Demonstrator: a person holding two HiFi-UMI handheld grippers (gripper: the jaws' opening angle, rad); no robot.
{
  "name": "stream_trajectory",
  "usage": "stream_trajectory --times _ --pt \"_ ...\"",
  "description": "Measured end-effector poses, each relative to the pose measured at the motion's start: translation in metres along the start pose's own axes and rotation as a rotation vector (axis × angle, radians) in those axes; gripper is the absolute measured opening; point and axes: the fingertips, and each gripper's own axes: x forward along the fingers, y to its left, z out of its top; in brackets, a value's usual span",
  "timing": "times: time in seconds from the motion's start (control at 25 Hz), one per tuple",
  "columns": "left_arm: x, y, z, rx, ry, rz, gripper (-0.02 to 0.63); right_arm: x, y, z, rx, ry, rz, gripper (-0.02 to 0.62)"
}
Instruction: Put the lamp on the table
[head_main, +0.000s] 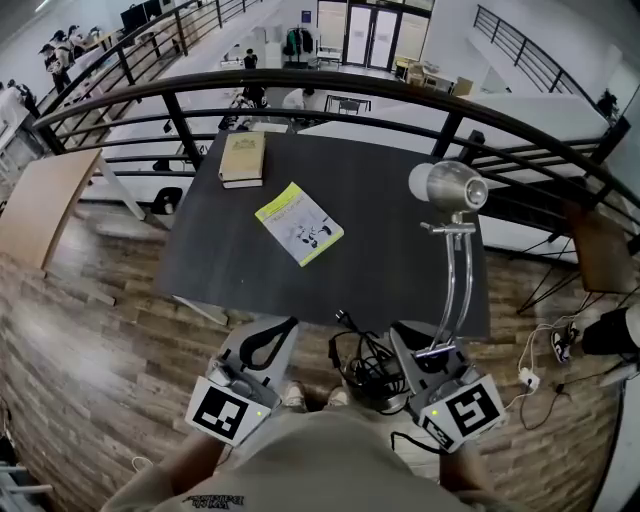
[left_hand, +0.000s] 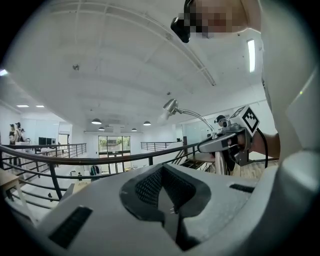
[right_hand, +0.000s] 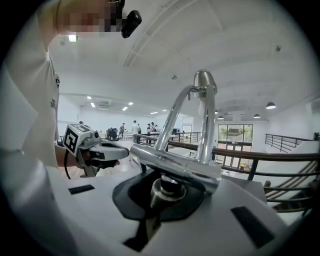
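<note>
The lamp has a silver head and a curved chrome arm, and it stands upright over the right side of the dark table. My right gripper is shut on its lower end, just off the table's near edge. In the right gripper view the chrome arm rises from between the jaws of that gripper. My left gripper hovers near the table's front edge. Its jaws are shut with nothing between them. The left gripper view also shows the lamp off to the right.
A tan book lies at the table's far left, and a yellow-green booklet lies near the middle. Black cables lie tangled on the wooden floor between the grippers. A dark railing curves behind the table. A wooden board leans at the left.
</note>
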Motion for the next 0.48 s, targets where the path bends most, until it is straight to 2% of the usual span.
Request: stream_trajectory --times 0.28,0.48 --pt "0.006 -0.013 -0.013 0.005 0.046 -0.023 0.005 -0.006 -0.001 -0.008 -0.012 -0.002 -0.002 -0.002" --pt "0.014 -0.020 -0.017 0.004 0.057 -0.024 0.005 -0.011 -0.007 -0.016 0.018 -0.008 0.007 -0.002"
